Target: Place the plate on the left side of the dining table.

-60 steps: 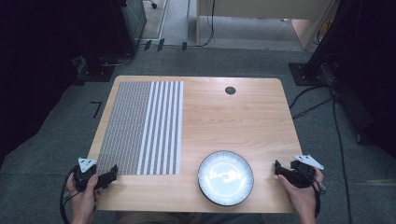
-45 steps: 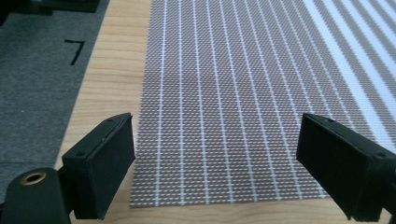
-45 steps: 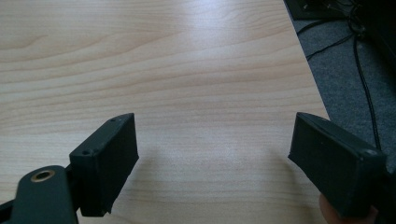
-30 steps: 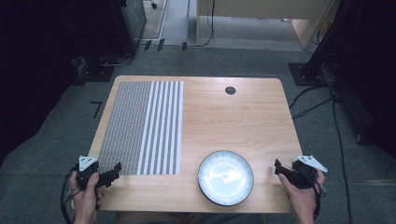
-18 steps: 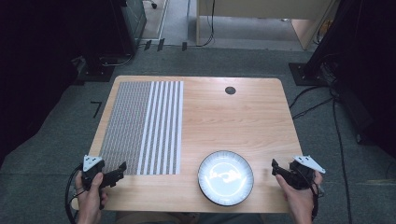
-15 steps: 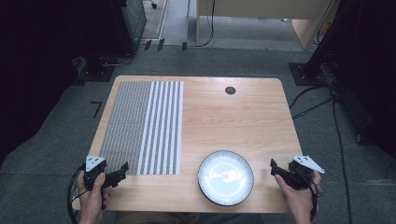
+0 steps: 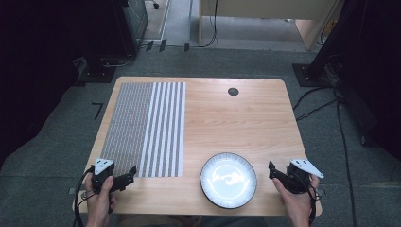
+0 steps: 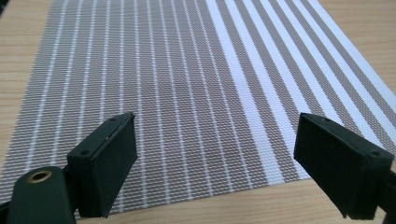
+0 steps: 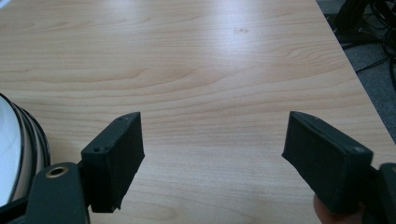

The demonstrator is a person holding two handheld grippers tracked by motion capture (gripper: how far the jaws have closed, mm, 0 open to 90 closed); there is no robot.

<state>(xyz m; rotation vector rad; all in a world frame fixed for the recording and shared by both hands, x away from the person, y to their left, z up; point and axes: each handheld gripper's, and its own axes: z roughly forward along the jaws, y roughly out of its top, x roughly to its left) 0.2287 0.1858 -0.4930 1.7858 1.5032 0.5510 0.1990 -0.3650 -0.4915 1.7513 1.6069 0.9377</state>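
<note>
At table front | L claw (image 7: 128,176) wide, empty, by mat (image 7: 144,127) | R claw (image 7: 273,171) closing, empty

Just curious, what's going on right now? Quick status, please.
Left hand-held gripper open at placemat edge. Right hand-held gripper open, empty, beside plate. Nothing in the way.

Placemat (image 7: 144,128) at 9 o'clock: grey-brown weave, thin white lines on its left half, broad white stripes on its right. Plate (image 7: 229,180) at 6 o'clock: white centre, dark striped rim. Table (image 7: 236,123): light wood grain. Gripper pads (image 8: 109,158): black.
</note>
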